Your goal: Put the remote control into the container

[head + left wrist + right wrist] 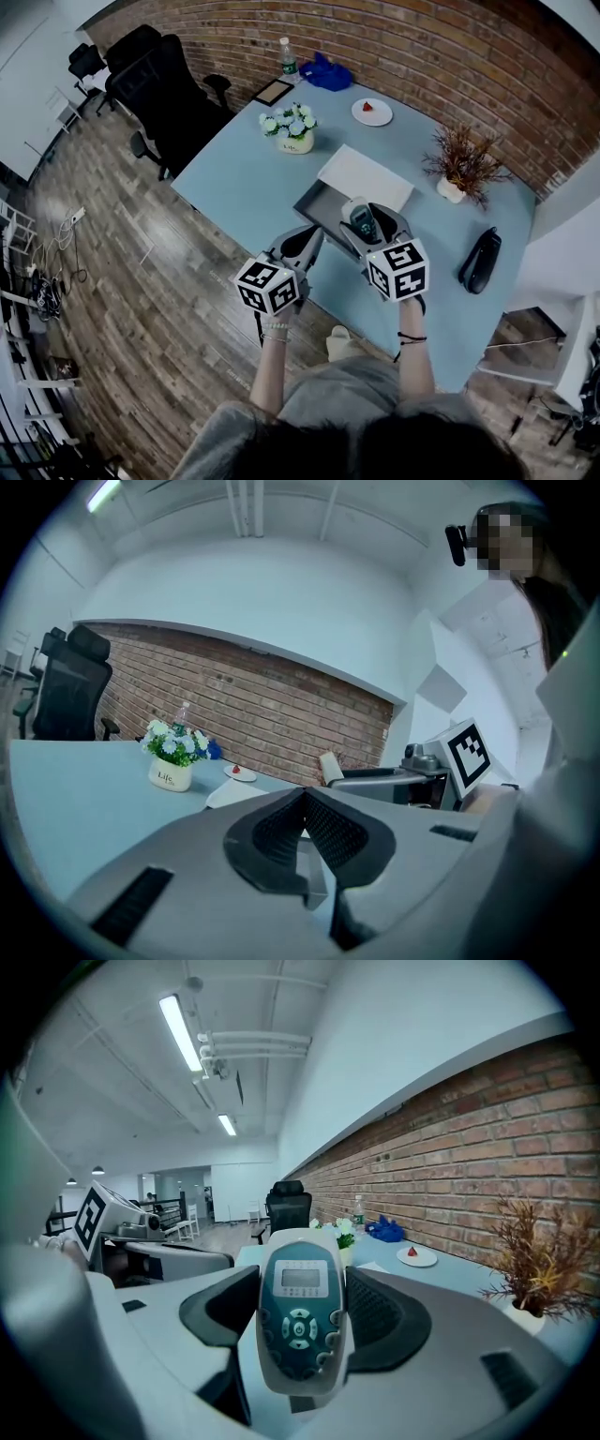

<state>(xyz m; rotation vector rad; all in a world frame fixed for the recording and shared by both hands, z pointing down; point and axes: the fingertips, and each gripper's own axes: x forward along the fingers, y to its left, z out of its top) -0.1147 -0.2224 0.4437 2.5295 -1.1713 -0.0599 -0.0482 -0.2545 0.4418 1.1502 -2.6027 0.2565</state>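
Two tongs are in frame, and only one is loaded. The right tongs (300, 1290) are clamped on the remote control (300, 1321), one pad on each long edge, with the button face turned toward the camera. The display end stands clear above the pads. The left tongs (302, 803) are closed pad to pad with nothing between them, and they hang at the lower middle of the head view, just left of the right pair.

In the head view the remote control (361, 221) sits at the centre of the frame, over the near right part of the grey container (314, 208) on the desk (234, 178). I cannot tell from that angle whether it is already touching the rim or is held above it.

Handling assessment:
- I judge the casing to be rigid moulded plastic, light, and smooth enough to slide under a loose grip.
- The keys and display are its weak points, so pressure belongs on the side edges.
- The present hold around mid-body looks sound to me and should keep the unit from swinging.
- I expect a low, level release would spare the casing a knock on the container floor.
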